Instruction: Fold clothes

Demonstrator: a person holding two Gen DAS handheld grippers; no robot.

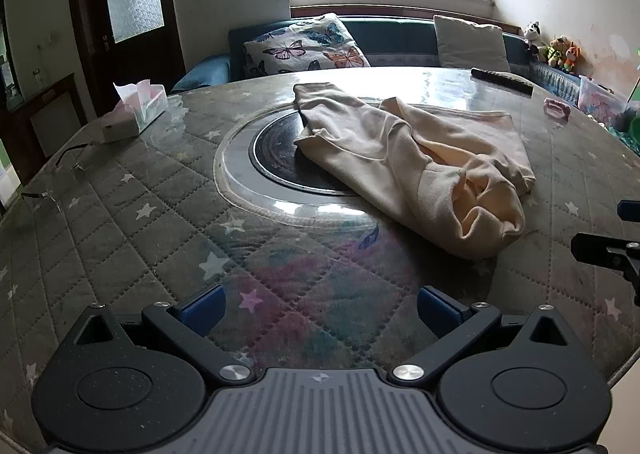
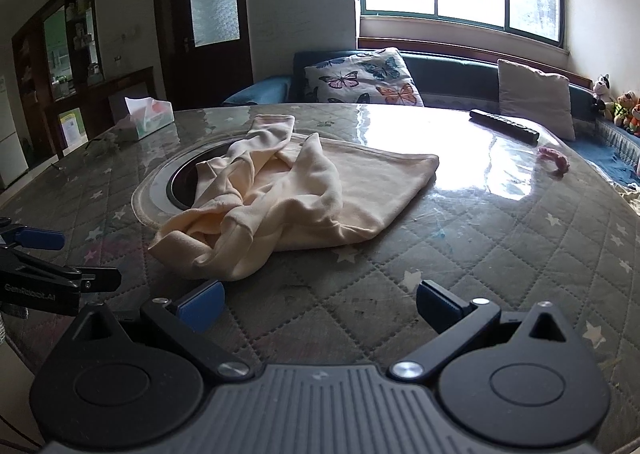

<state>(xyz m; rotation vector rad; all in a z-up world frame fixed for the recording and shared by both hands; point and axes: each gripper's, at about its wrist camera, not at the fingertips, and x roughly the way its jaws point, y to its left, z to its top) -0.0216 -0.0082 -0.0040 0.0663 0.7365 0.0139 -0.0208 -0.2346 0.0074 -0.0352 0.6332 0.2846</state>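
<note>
Cream-coloured and soft like fleece, the garment (image 1: 416,158) lies crumpled on the round table (image 1: 120,214), a ribbed cuff stretched toward the far side and a bunched heap of folds sagging toward me; part of it drapes over the dark circular inset (image 1: 276,150) with its pale ring at the table's middle. The tabletop is grey quilted cloth stitched in diamonds and dotted with stars, sealed under a glossy clear sheet that throws back the window light. My left gripper (image 1: 320,312) hovers low over that quilt, short of the cloth, blue pads spread wide with nothing between them. My right gripper (image 2: 320,306) is likewise gaping and empty, just short of the rumpled near edge. Farther out sit a tissue box (image 1: 136,112), a long black remote (image 2: 504,125) and a small pink scrunchie (image 2: 554,160); beyond the table, a butterfly-print cushion (image 2: 362,76) rests on a blue sofa.
</note>
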